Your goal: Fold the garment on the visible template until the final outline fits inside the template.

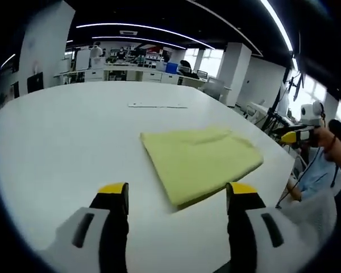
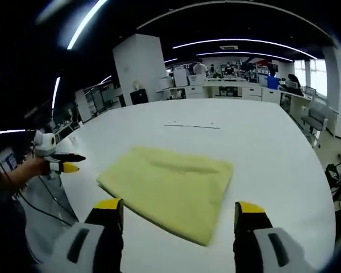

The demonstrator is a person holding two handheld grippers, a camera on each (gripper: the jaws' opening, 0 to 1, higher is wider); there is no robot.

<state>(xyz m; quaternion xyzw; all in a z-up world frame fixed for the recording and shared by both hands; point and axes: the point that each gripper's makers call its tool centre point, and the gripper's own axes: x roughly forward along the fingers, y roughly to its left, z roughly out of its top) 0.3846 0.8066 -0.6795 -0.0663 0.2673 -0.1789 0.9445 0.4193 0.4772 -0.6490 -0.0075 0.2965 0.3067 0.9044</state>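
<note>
A pale yellow garment (image 1: pixel 202 159) lies folded into a flat rectangle on the white table (image 1: pixel 62 142). In the left gripper view my left gripper (image 1: pixel 177 196) hovers open just short of the garment's near corner, with nothing between its yellow-tipped jaws. My right gripper (image 1: pixel 298 136), held by a hand, stays off the table's right edge. In the right gripper view the garment (image 2: pixel 170 185) lies right ahead of my open right gripper (image 2: pixel 179 210), while my left gripper (image 2: pixel 65 162) hangs beyond the table's left edge.
A thin pale mark (image 1: pixel 156 106) lies on the table past the garment, also visible as a thin mark (image 2: pixel 192 125) in the right gripper view. Desks, shelves and people stand at the far end of the room. A person's sleeve (image 1: pixel 324 170) is at the table's right side.
</note>
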